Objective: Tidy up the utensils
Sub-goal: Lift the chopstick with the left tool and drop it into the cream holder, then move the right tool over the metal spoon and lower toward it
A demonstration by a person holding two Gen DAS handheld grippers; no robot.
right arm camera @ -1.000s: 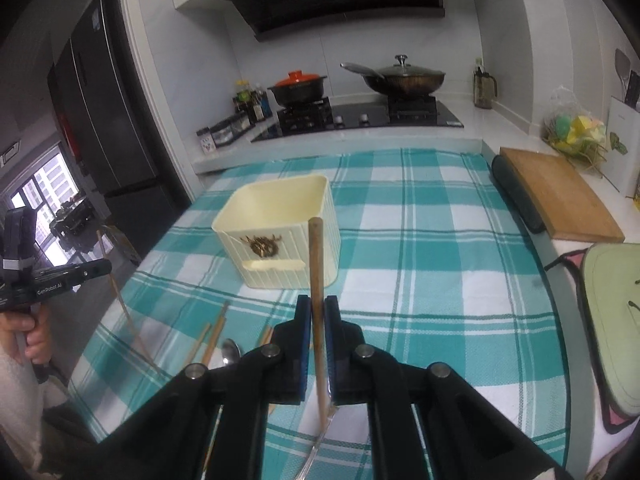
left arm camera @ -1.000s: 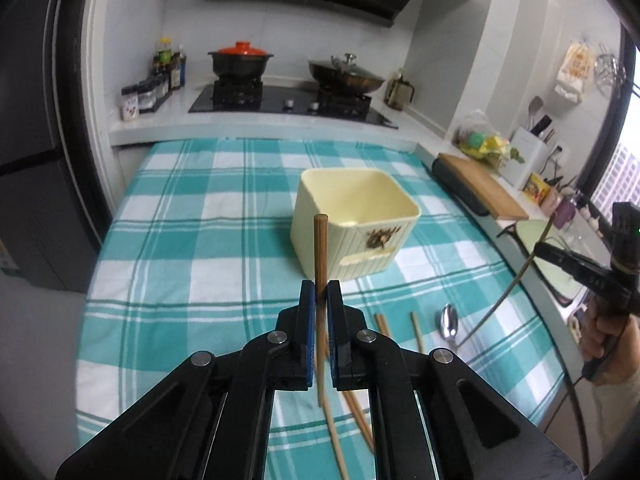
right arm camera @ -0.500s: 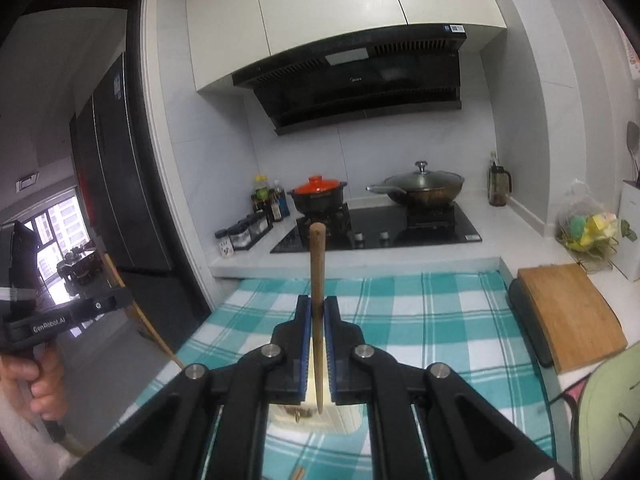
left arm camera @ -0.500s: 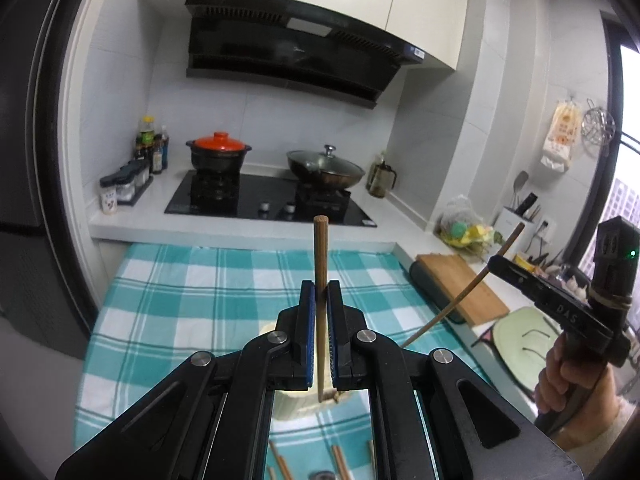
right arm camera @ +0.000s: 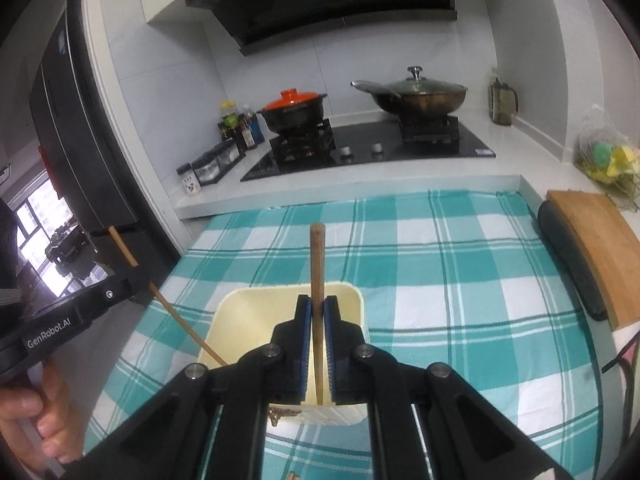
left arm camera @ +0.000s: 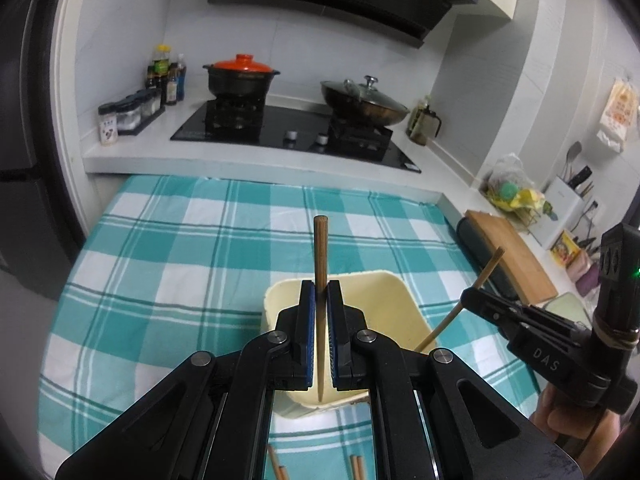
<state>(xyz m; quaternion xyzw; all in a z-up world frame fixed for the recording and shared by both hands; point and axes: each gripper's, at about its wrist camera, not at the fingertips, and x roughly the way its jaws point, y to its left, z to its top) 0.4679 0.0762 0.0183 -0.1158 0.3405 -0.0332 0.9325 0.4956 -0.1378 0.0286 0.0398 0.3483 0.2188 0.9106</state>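
The tabletop (left arm camera: 168, 264) wears a teal-and-white checked cloth, and a cream bin (left arm camera: 404, 312) with an open top stands on it, in front of the stove. Both tools hang over that bin.

The left tool (left arm camera: 320, 300) is clamped on a brown chopstick (left arm camera: 321, 248). The stick stands upright between the blue pads, its blunt end well above them and its thin tip pointing down over the bin's near wall. In the right wrist view the same tool (right arm camera: 132, 276) comes in from the left edge, its stick slanting down toward the bin's left rim (right arm camera: 224, 308).

The right tool (right arm camera: 316, 312) is likewise shut on a second chopstick (right arm camera: 317, 264), held upright with the thick rounded end up and the tip down over the bin's front wall. From the left wrist view this tool (left arm camera: 470, 296) enters at the right, a hand (left arm camera: 576, 440) around its handle, and its paler-looking stick (left arm camera: 490, 268) slopes down into the bin's right side.

More chopsticks (left arm camera: 356, 468) lie on the cloth just in front of the bin, only their ends showing.
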